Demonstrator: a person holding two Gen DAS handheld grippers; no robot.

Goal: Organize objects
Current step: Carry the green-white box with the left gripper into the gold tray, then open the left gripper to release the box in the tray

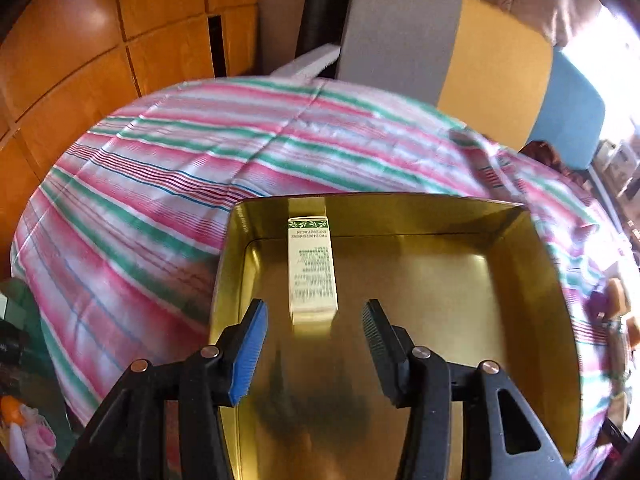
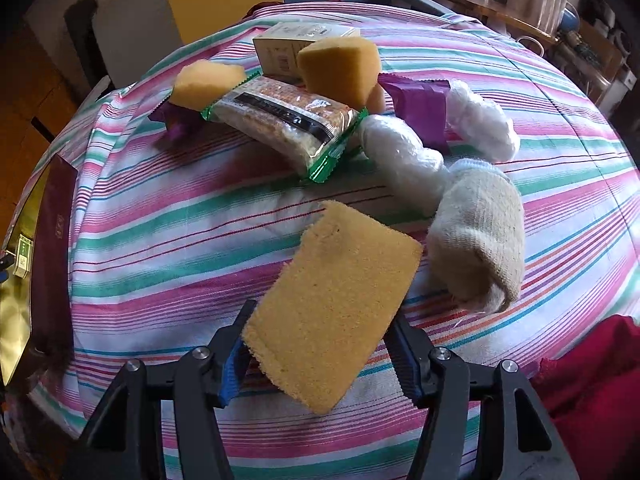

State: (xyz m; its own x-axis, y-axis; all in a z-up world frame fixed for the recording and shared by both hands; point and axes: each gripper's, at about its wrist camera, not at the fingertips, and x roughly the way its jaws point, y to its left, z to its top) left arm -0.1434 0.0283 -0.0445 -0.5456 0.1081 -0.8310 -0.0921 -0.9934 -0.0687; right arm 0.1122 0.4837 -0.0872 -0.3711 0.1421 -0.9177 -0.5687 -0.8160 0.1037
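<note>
A striped cloth (image 2: 168, 216) in pink, green and white covers the counter and carries everything else. At its left side sits a gold tin box (image 1: 532, 264), open on top, its shiny walls standing up around a bare gold floor. The left gripper (image 1: 314, 344) hovers over the tin with its jaws spread wide and nothing between them; just ahead of them a narrow white carton (image 1: 312, 272) with a green-leaf band lies flat on the tin's floor, its far end close to the back wall.

The right gripper (image 2: 320, 352) is closed on a flat yellow sponge (image 2: 332, 312), which sticks up and forward, tilted, above the cloth. Just to its right lies a rolled cream sock (image 2: 480, 240). Beyond it are two white plastic-wrapped bundles (image 2: 404, 152), one on each side of a purple wrapper (image 2: 420, 100). Farther back, a green-edged snack packet (image 2: 288, 120) leans across the pile, with a large sponge wedge (image 2: 340, 68) and a smaller sponge wedge (image 2: 204, 84) on either side and a cream carton (image 2: 296, 46) behind them.
</note>
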